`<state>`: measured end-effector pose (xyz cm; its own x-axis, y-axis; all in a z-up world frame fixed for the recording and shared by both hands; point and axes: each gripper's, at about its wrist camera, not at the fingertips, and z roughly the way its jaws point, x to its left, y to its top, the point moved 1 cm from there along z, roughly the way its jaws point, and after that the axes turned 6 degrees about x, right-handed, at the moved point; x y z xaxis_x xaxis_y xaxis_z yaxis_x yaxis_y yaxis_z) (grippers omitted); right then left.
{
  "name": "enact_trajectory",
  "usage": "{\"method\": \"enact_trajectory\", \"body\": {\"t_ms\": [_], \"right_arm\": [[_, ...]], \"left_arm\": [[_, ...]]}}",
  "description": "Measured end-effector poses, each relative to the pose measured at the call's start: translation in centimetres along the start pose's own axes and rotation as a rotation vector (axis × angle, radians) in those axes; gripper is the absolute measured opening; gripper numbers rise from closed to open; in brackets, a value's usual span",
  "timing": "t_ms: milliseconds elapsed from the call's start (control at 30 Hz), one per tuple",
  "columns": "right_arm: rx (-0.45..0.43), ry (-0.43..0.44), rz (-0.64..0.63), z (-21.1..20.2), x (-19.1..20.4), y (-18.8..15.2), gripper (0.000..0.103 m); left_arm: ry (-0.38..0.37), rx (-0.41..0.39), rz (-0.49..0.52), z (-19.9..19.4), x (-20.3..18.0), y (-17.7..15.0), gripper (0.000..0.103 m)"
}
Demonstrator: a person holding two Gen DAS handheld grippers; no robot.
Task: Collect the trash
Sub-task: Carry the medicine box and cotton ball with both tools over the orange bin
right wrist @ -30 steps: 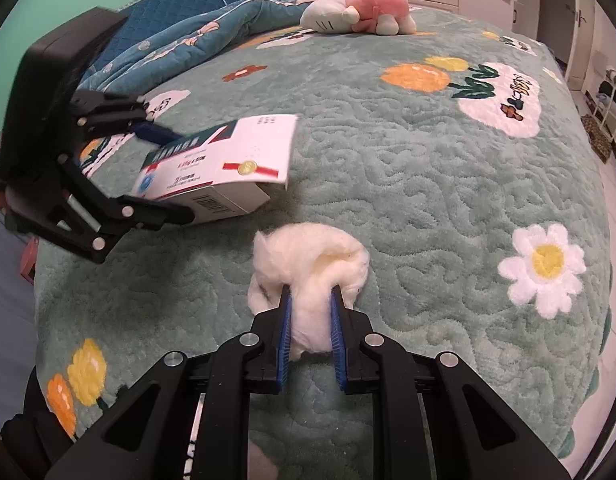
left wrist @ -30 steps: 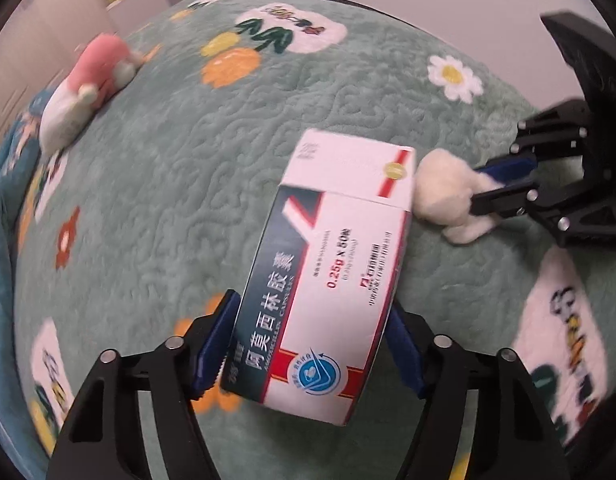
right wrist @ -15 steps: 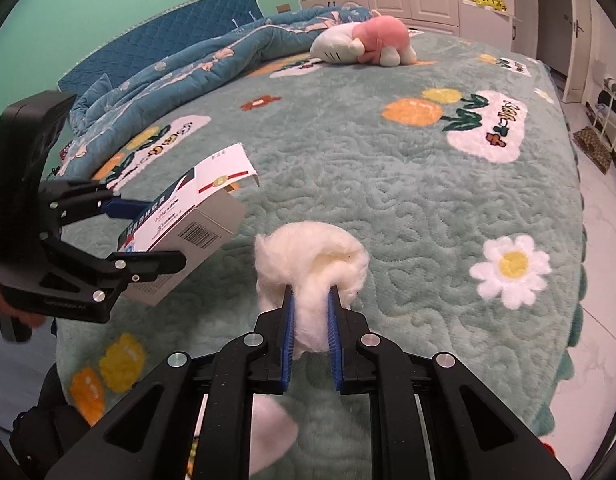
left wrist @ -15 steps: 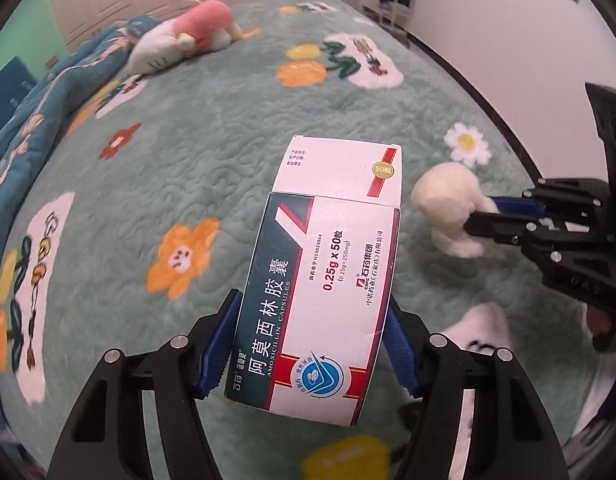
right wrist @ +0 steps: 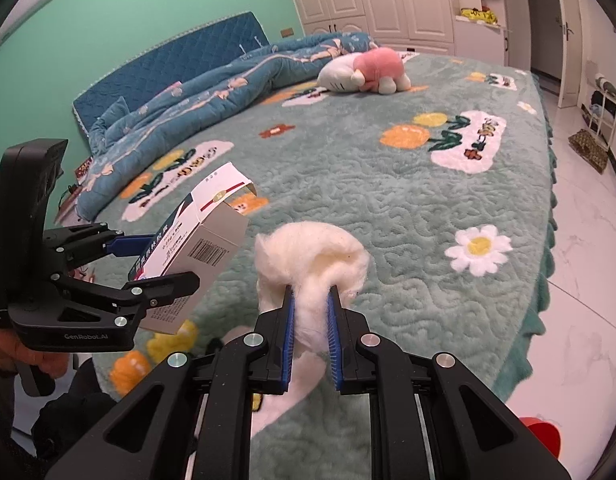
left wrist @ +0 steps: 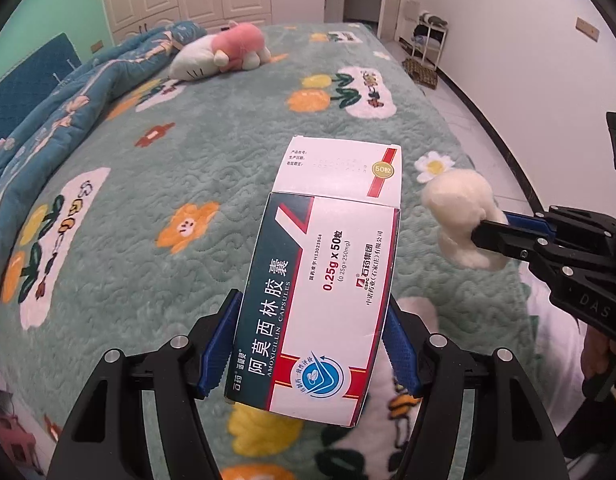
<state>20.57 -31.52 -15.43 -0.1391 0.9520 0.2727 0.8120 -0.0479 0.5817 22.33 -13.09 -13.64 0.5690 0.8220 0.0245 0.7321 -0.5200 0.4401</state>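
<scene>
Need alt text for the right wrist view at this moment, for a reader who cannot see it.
The right gripper holds a wad of white cotton between its blue-padded jaws, above a green flowered bedspread. At left, the left gripper grips a medicine box with its end flap open. A pink and white plush toy lies farther up the bed beside a rumpled blue quilt.

One medicine box [left wrist: 320,296]; one cotton wad [right wrist: 308,264]; one plush toy [left wrist: 224,54]

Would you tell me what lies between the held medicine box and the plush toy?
Only bare green bedspread, seen in both views, between medicine box and plush toy.
</scene>
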Motion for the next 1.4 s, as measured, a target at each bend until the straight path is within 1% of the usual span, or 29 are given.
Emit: {"method": "enact_trajectory", "body": {"t_ms": [167, 300, 400, 600, 767, 867, 933, 967, 1100, 1200, 1333, 1400], "right_arm": [[-0.044, -0.007, 0.003, -3.2, 0.3, -1.1, 0.015], [-0.086, -0.027, 0.019, -6.0, -0.3, -2.2, 0.015], [-0.119, -0.052, 0.04, -8.4, -1.2, -3.3, 0.015], [-0.182, -0.124, 0.115, -13.3, -4.3, -6.3, 0.015], [-0.231, -0.203, 0.207, -17.4, -8.2, -9.4, 0.015], [-0.25, -0.246, 0.262, -19.5, -10.6, -11.4, 0.015], [-0.257, -0.275, 0.297, -20.9, -12.2, -13.1, 0.015], [-0.259, -0.284, 0.308, -21.3, -12.7, -13.7, 0.015], [-0.264, -0.327, 0.381, -23.2, -15.8, -16.8, 0.015], [-0.26, -0.348, 0.433, -23.9, -17.9, -18.9, 0.015], [-0.233, -0.376, 0.526, -24.0, -21.7, -22.3, 0.015], [-0.222, -0.382, 0.556, -23.8, -23.0, -23.4, 0.015]], "left_arm": [[0.003, -0.028, 0.017, -1.8, -2.0, -0.4, 0.067], [-0.009, -0.051, 0.062, -3.0, -5.0, -0.2, 0.067], [-0.031, -0.068, 0.105, -3.6, -7.6, 0.4, 0.067], [-0.078, -0.094, 0.204, -4.0, -13.5, 1.8, 0.067], [-0.121, -0.102, 0.31, -3.7, -19.1, 2.7, 0.067], [-0.16, -0.092, 0.37, -3.1, -22.7, 3.2, 0.067], [-0.168, -0.089, 0.401, -2.7, -24.4, 3.4, 0.067], [-0.179, -0.086, 0.428, -2.4, -25.9, 3.5, 0.067], [-0.209, -0.058, 0.49, -1.0, -29.9, 3.7, 0.067], [-0.234, -0.019, 0.539, 0.6, -32.7, 3.6, 0.067], [-0.249, 0.041, 0.584, 3.3, -36.6, 3.4, 0.067], [-0.253, 0.075, 0.601, 4.9, -38.4, 3.3, 0.067]]}}
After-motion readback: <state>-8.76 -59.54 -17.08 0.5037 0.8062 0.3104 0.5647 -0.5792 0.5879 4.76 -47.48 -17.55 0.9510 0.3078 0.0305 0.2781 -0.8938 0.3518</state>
